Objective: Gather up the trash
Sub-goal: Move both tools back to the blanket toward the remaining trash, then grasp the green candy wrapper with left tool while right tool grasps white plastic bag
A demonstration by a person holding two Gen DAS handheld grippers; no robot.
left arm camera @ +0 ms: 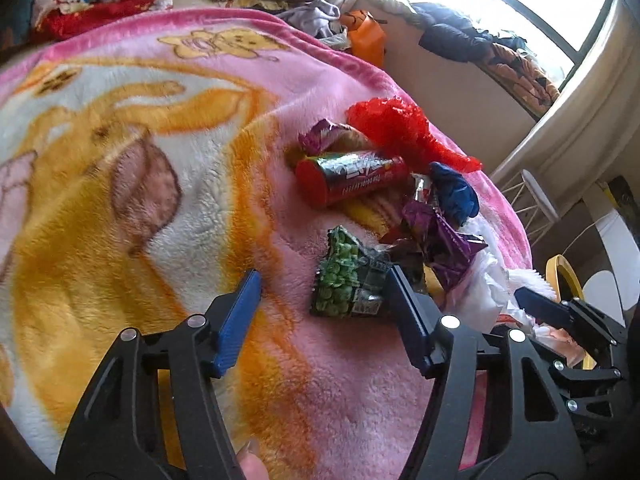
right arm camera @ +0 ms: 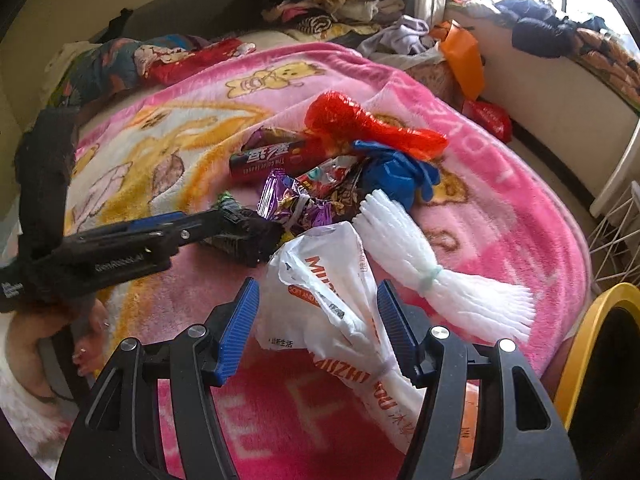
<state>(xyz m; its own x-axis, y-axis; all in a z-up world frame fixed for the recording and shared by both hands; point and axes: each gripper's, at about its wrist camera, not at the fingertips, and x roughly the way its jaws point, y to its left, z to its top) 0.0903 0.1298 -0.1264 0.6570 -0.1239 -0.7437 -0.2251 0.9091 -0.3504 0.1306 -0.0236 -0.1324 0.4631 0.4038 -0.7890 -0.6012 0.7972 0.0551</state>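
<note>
Trash lies in a heap on a pink cartoon blanket [left arm camera: 120, 208]. My left gripper [left arm camera: 324, 292] is open, its jaws on either side of a green pea snack packet [left arm camera: 348, 280]; the packet lies nearer the right jaw. Beyond lie a red snack tube [left arm camera: 352, 178], purple wrappers [left arm camera: 436, 240], a blue glove [left arm camera: 456, 192] and a red plastic bag [left arm camera: 396, 124]. My right gripper [right arm camera: 318, 300] is open around a white plastic bag with orange print [right arm camera: 324, 280]. A white foam net [right arm camera: 420, 264] lies just right of it. The left gripper also shows in the right wrist view [right arm camera: 240, 232].
A yellow-rimmed bin [right arm camera: 600, 344] stands at the bed's right edge. A white wire rack [right arm camera: 616, 240] is on the floor beyond. Clothes [right arm camera: 328, 4] are piled at the bed's far end, with an orange bag [right arm camera: 464, 56] by the window ledge.
</note>
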